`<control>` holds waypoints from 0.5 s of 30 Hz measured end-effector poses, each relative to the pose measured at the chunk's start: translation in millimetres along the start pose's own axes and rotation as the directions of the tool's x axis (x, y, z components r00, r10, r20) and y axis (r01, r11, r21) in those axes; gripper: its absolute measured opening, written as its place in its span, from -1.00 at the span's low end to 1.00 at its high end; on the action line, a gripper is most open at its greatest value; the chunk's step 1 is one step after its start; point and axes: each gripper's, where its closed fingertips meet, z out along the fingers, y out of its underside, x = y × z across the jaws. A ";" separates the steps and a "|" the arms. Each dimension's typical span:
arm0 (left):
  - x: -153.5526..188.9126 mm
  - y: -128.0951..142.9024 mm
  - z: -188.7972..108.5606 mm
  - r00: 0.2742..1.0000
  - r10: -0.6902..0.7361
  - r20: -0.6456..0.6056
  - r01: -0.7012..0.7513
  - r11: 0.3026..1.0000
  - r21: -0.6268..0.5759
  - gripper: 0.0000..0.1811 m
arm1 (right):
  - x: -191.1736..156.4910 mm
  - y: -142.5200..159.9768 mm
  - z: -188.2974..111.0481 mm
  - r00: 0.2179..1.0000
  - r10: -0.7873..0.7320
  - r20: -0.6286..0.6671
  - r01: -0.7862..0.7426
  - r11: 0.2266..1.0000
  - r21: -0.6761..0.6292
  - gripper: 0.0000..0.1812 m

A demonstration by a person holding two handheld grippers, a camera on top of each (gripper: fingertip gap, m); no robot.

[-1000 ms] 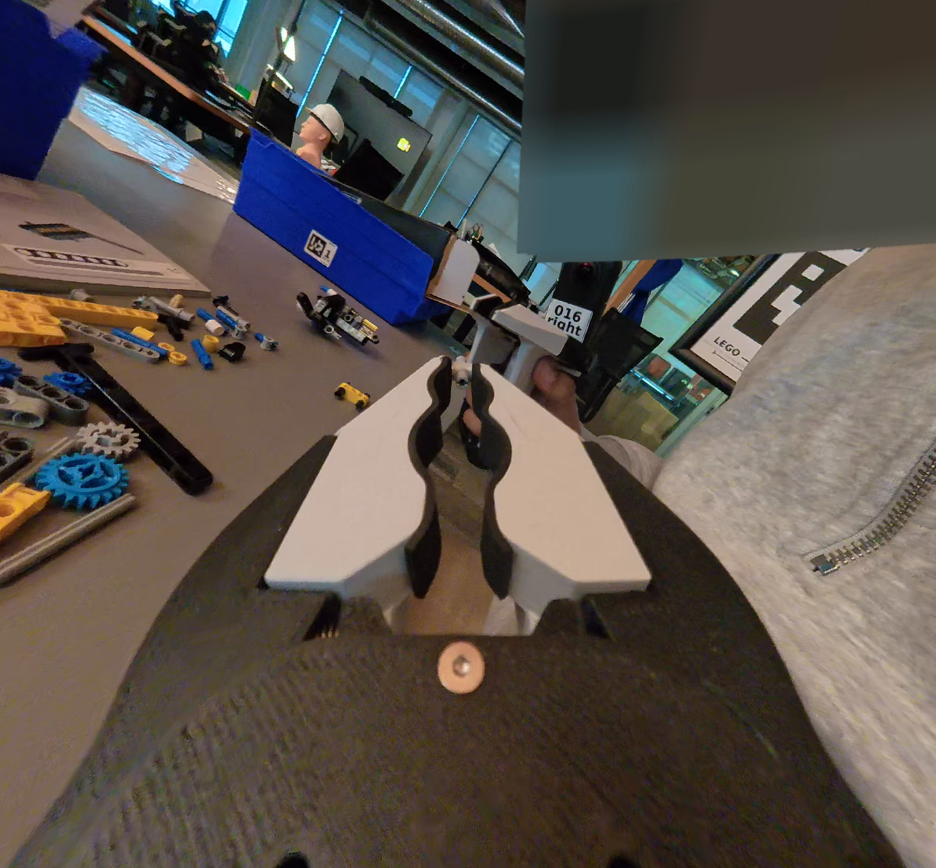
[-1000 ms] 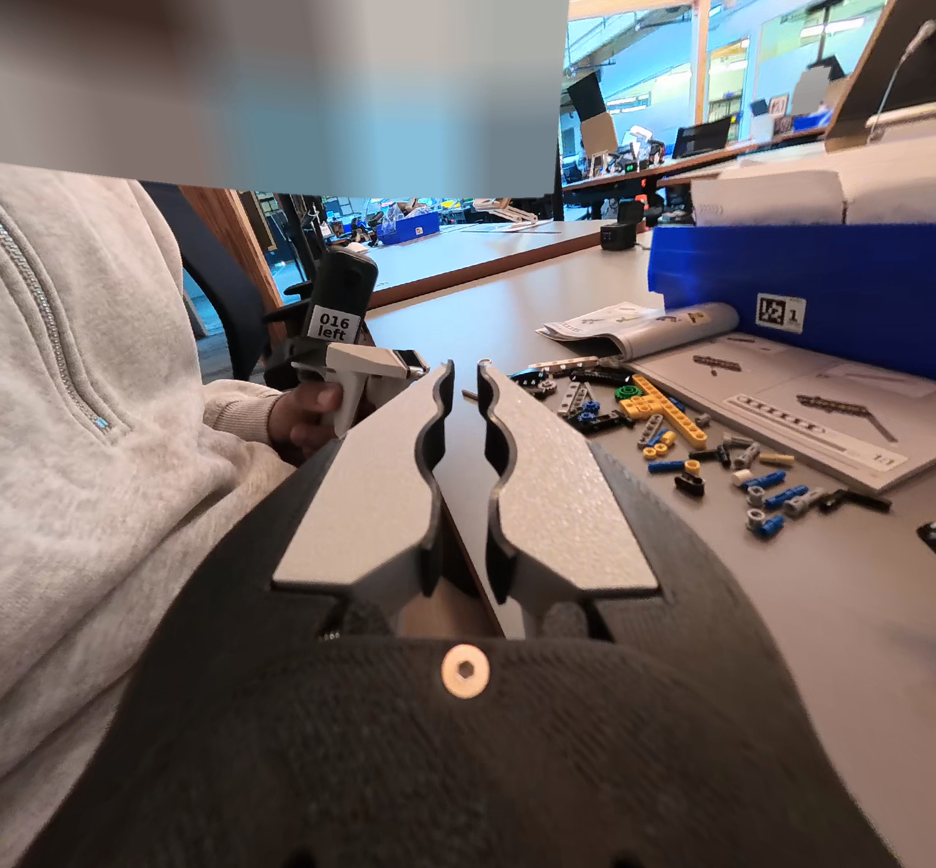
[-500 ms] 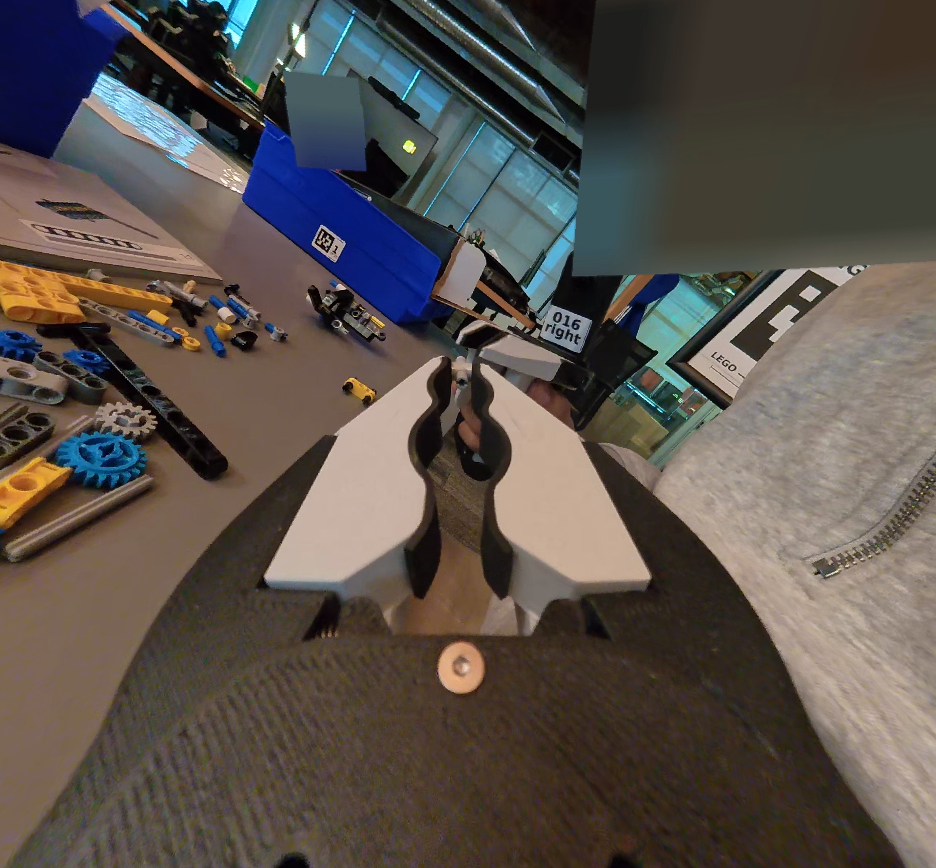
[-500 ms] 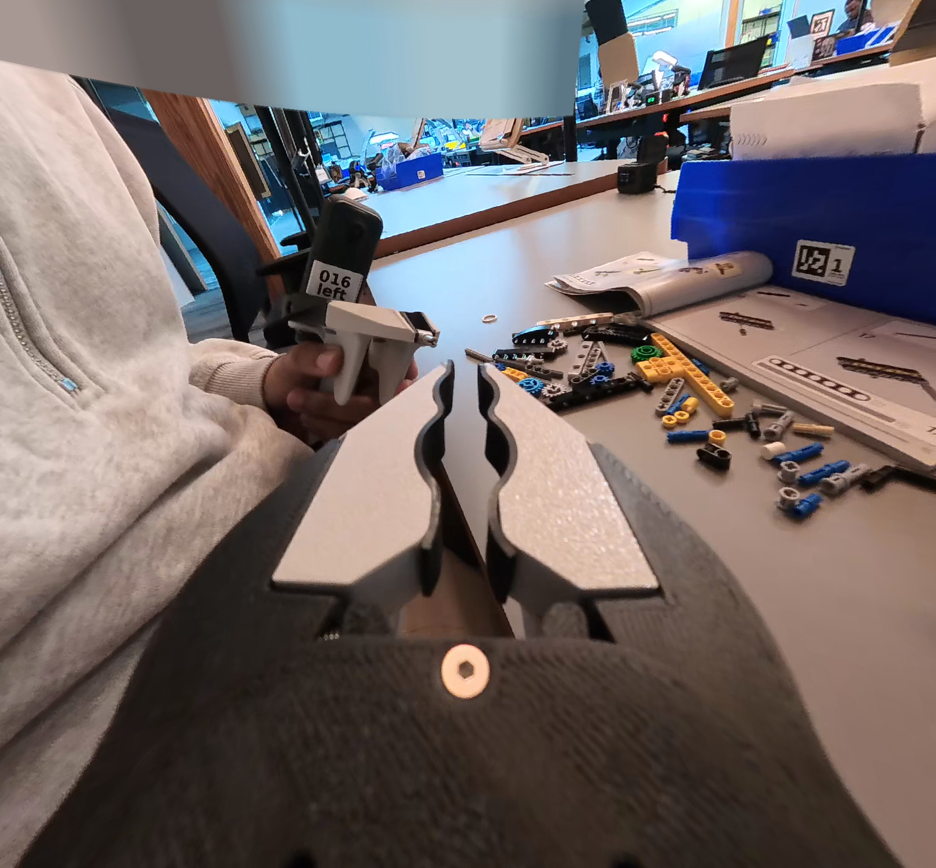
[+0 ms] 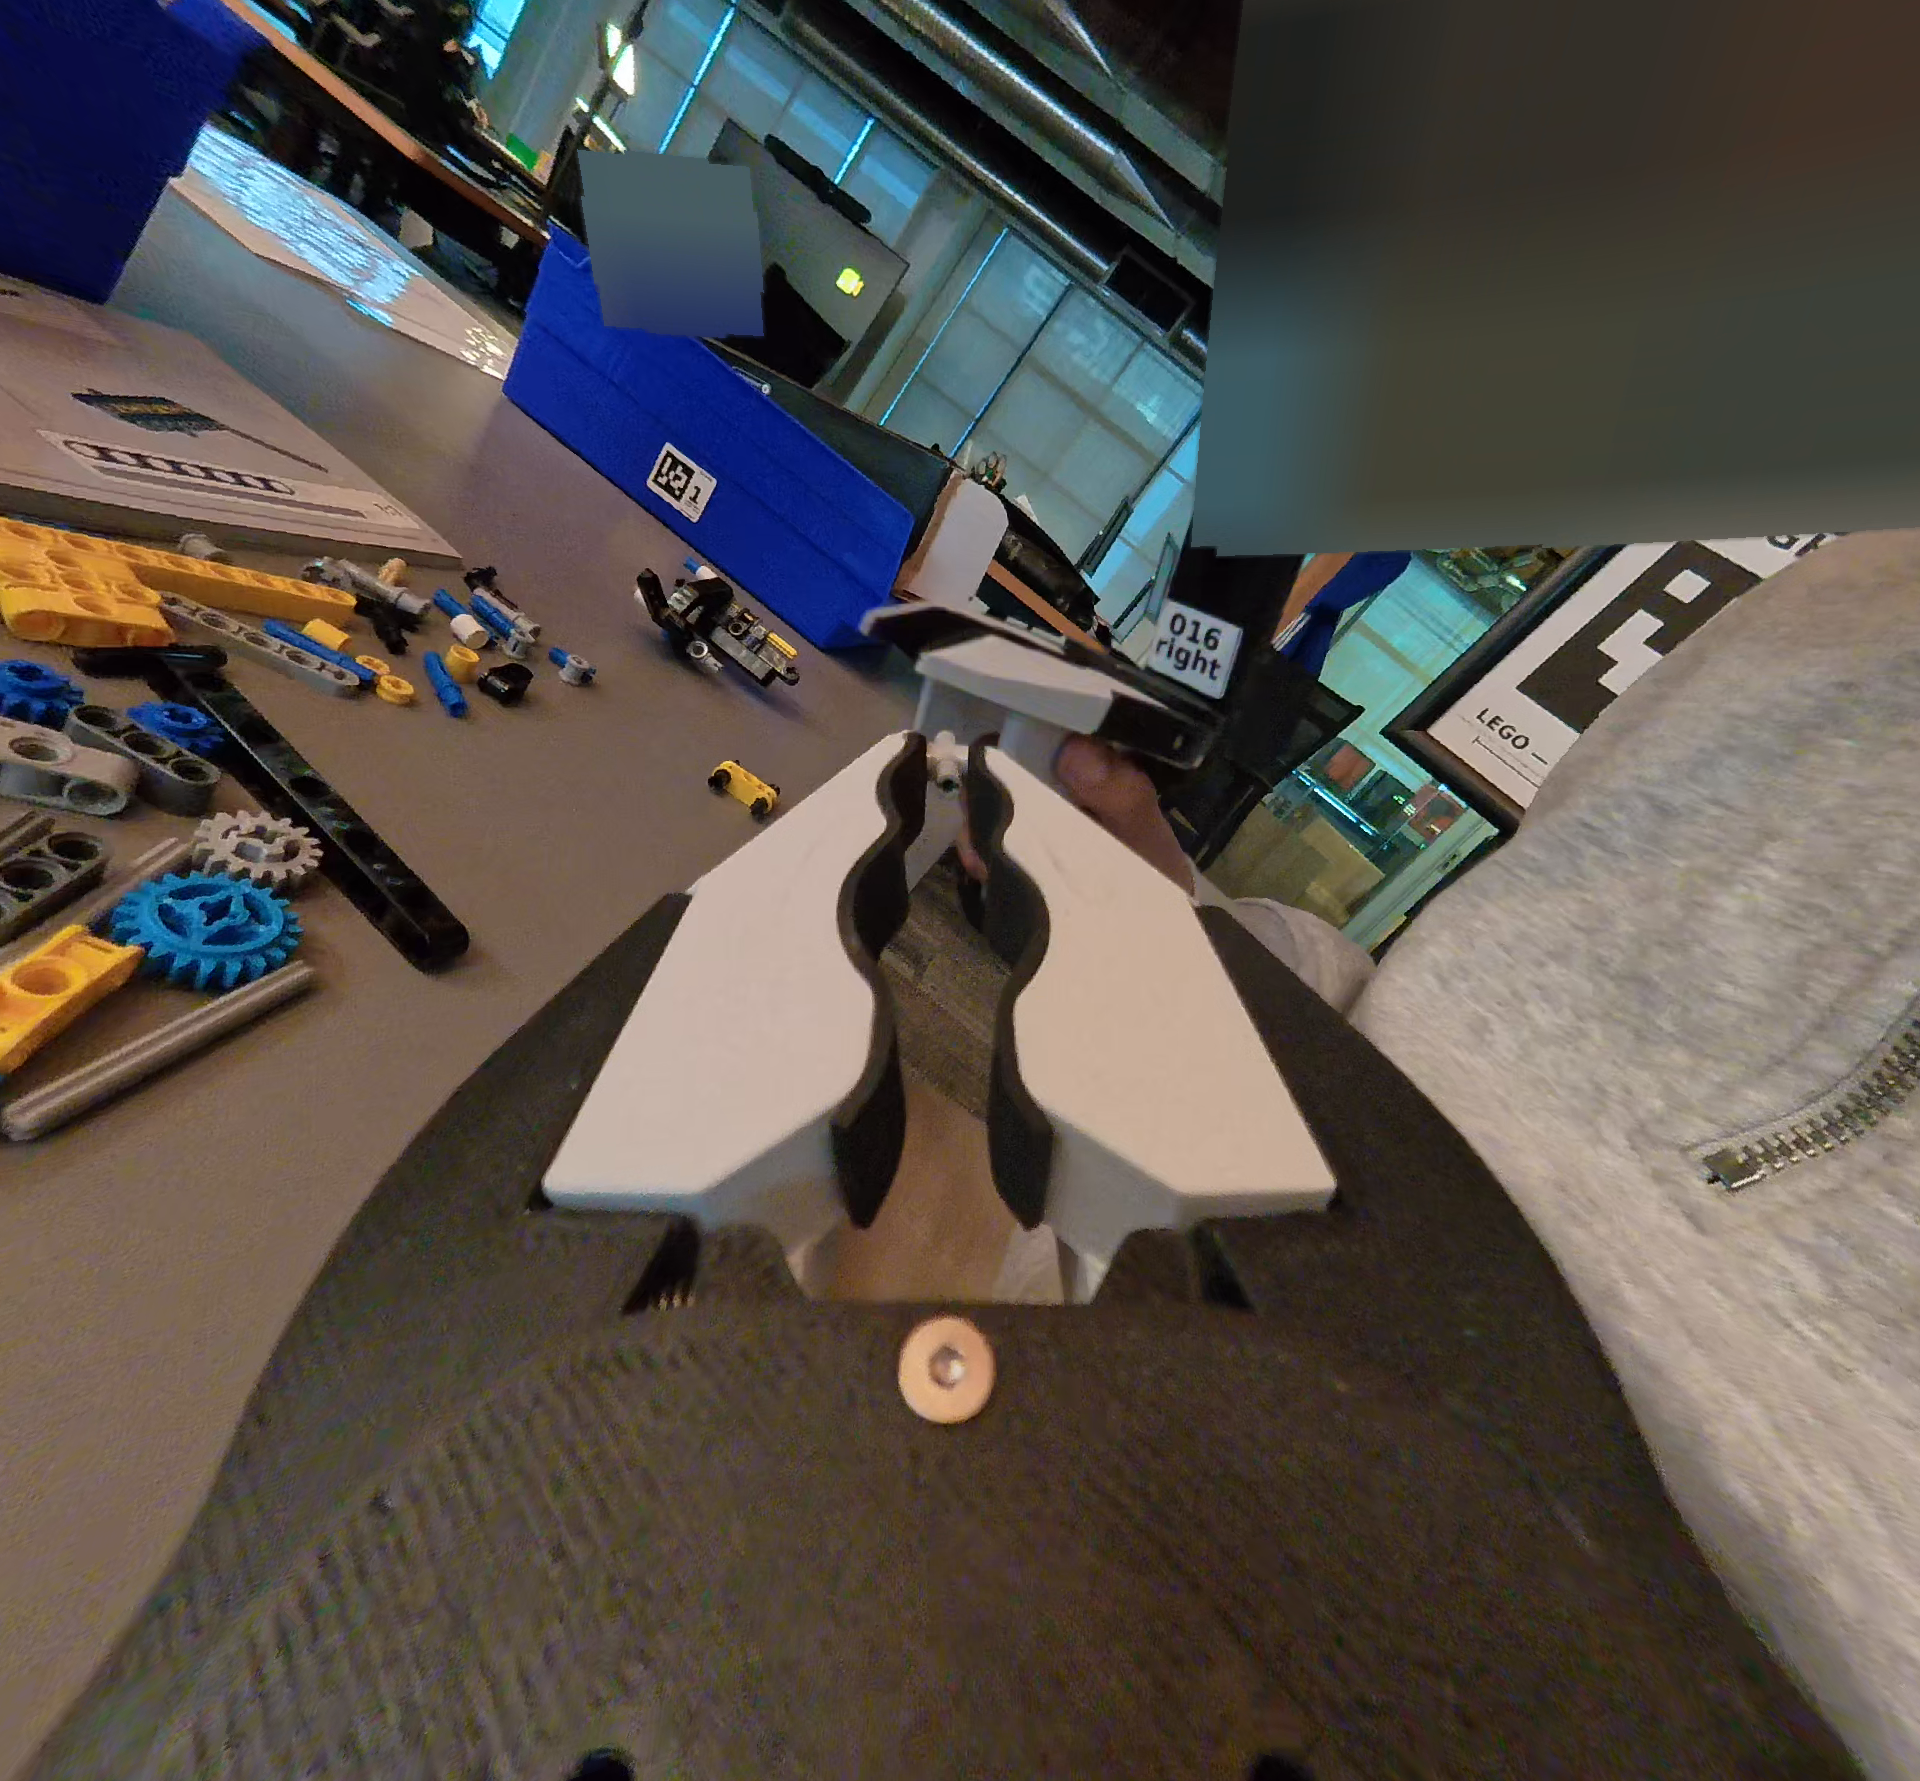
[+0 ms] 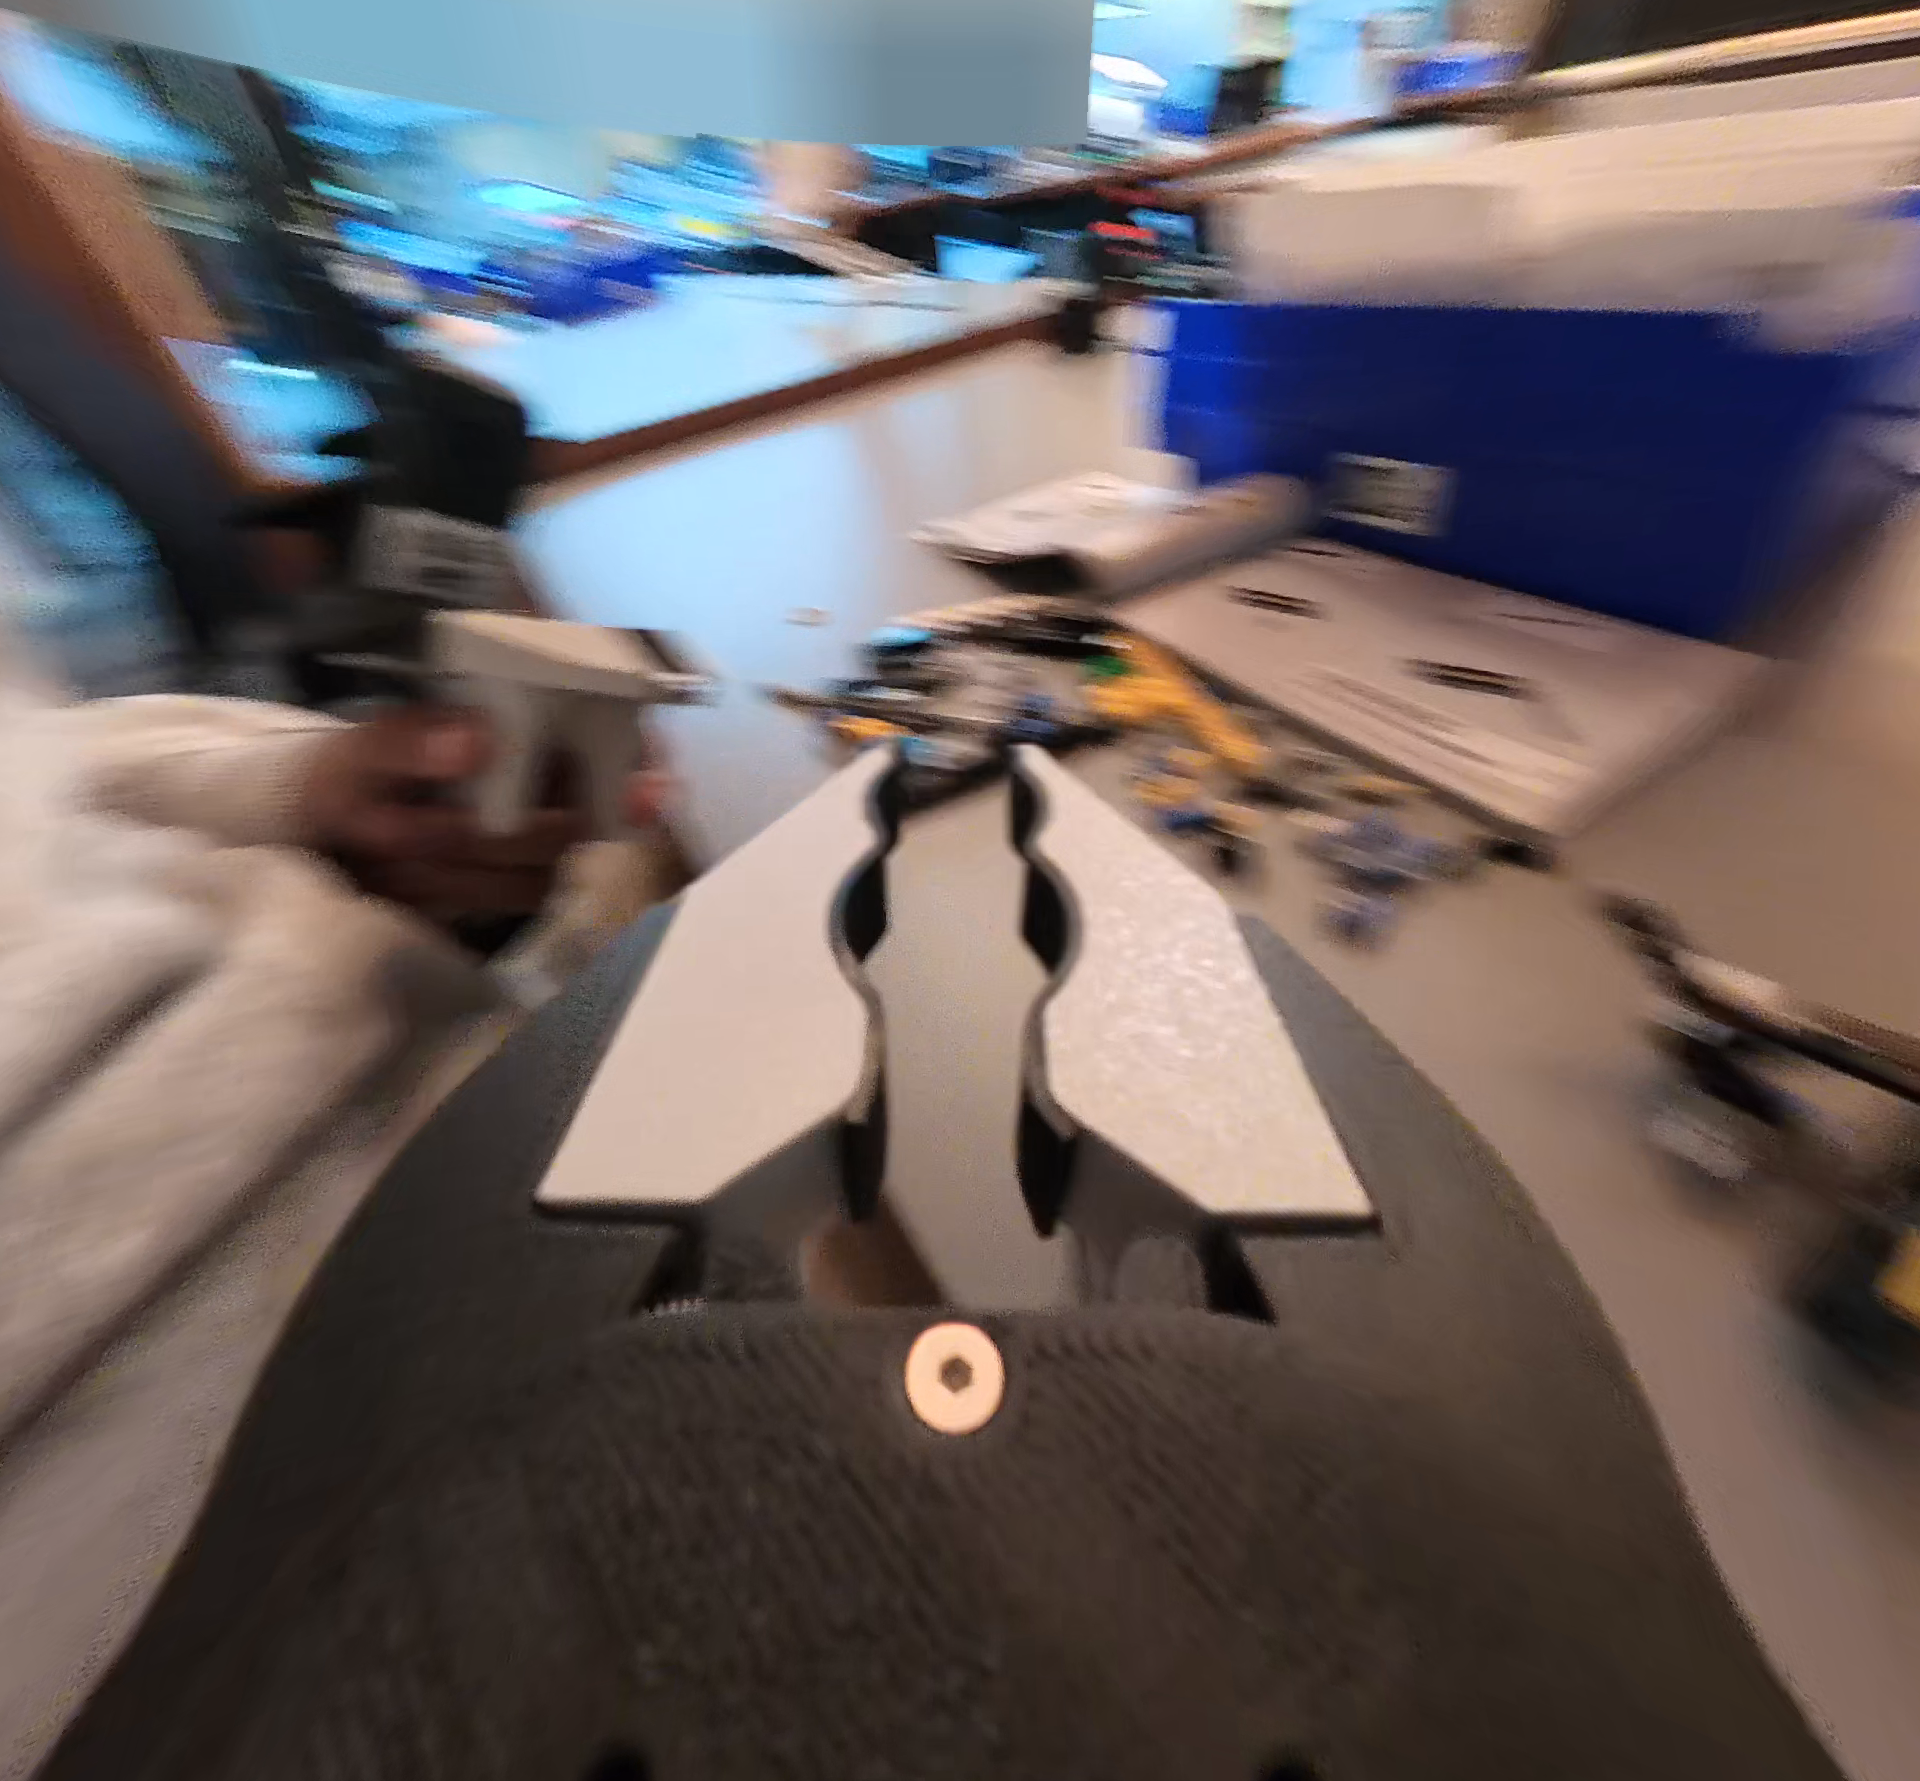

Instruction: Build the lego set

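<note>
My left gripper [image 5: 943, 767] is shut on a small light-grey lego piece [image 5: 945, 763] pinched at its tips, held above the table edge near the person's grey sweater. My right gripper [image 6: 951, 775] is open and empty; its view is motion-blurred and faces the pile of loose parts [image 6: 1143, 723]. It also shows in the left wrist view [image 5: 1039, 692], held in a hand just beyond my left fingertips. Loose parts lie at the left: yellow beams [image 5: 104, 578], a long black beam [image 5: 312, 796], a blue gear [image 5: 208, 926], a small black assembly [image 5: 717, 625].
An instruction booklet [image 5: 187, 464] lies behind the parts, and a blue bin [image 5: 727, 484] stands farther back. A small yellow piece [image 5: 743, 786] lies alone near my left fingertips. The person's torso fills the right side. In the right wrist view a blue bin [image 6: 1558, 464] stands at the back right. The left tips stand about 12 centimeters off the blue gear [image 5: 208, 926].
The right gripper has swung fast toward the parts on the table and its jaws have opened wider. The left gripper has barely moved and still holds the grey piece.
</note>
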 end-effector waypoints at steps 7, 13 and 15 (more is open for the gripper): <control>-0.2 2.2 2.8 1.000 0.001 0.001 -0.001 1.000 -0.008 -0.95 | 49.7 16.6 -31.0 0.968 0.086 -0.236 -0.138 0.967 -0.212 -0.54; 3.2 4.8 4.4 1.000 0.025 0.000 -0.025 0.999 -0.023 -0.95 | 26.6 59.1 -26.3 0.983 -0.087 -0.161 -0.007 0.863 -0.506 -0.63; 3.6 4.3 4.0 1.000 0.020 -0.003 -0.020 1.000 -0.020 -0.95 | 24.4 65.6 -28.0 0.983 -0.127 -0.136 0.029 0.825 -0.565 -0.66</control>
